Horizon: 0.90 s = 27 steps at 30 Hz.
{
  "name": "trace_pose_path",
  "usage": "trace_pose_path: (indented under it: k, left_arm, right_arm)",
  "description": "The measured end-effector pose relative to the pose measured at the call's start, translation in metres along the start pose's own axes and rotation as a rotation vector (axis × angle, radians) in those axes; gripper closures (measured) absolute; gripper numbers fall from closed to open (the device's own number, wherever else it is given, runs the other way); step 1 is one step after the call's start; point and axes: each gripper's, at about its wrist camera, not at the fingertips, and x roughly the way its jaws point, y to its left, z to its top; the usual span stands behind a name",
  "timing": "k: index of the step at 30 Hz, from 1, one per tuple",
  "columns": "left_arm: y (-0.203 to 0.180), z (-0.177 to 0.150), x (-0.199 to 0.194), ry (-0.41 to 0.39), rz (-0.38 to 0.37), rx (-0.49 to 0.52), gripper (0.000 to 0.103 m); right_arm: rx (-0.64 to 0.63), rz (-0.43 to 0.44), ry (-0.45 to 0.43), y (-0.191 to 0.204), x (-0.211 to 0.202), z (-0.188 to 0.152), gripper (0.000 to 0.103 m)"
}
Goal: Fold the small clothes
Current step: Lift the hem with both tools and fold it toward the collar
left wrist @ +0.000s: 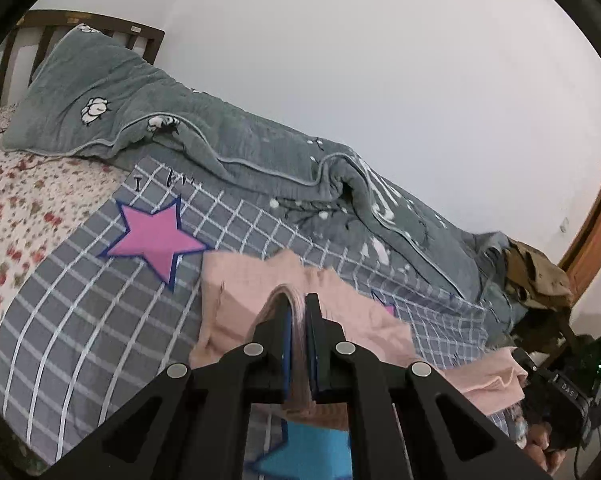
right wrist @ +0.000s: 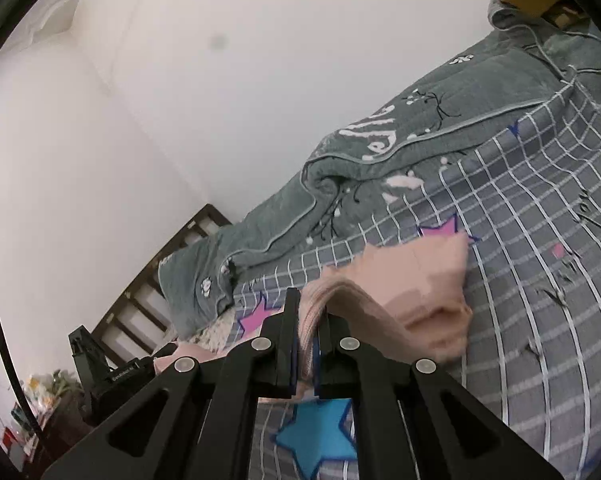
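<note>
Now both grippers pinch the pink garment (left wrist: 236,312): left gripper (left wrist: 298,308) fingers clamp its edge at lower centre, right gripper (right wrist: 308,308) likewise; cloth hangs over the grey checked bedsheet (left wrist: 80,312) below the grey-green quilt (left wrist: 220,136).

White letters "D A S" (left wrist: 567,386) stand on the black camera body at four o'clock in the left wrist view. White script on the grey-green quilt (right wrist: 374,136) at one o'clock in the right wrist view is too distorted to read. Pale print on a black device (right wrist: 120,373) at eight o'clock is blurred.
</note>
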Motion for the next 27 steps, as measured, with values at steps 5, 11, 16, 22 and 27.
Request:
trace_pose_path:
  k: [5,11,16,22,27]
  left_arm:
    - [0.002,0.021,0.043,-0.017,0.017,-0.02,0.096]
    - [0.016,0.031,0.099,0.013,0.021,-0.081,0.096]
    - [0.033,0.037,0.148,0.071,0.049,-0.131,0.096]
    - [0.046,0.04,0.201,0.172,0.065,-0.152,0.095]
    - [0.048,0.033,0.216,0.194,0.133,-0.099,0.071]
  right_arm:
    - [0.032,-0.001,-0.002,-0.016,0.035,0.022,0.098]
    - [0.043,-0.032,0.022,-0.036,0.088,0.039,0.098]
    - [0.062,-0.067,0.059,-0.059,0.132,0.045,0.098]
    - [0.053,-0.163,0.125,-0.091,0.186,0.048,0.092]
    - [-0.043,-0.304,0.117,-0.106,0.203,0.04,0.068]
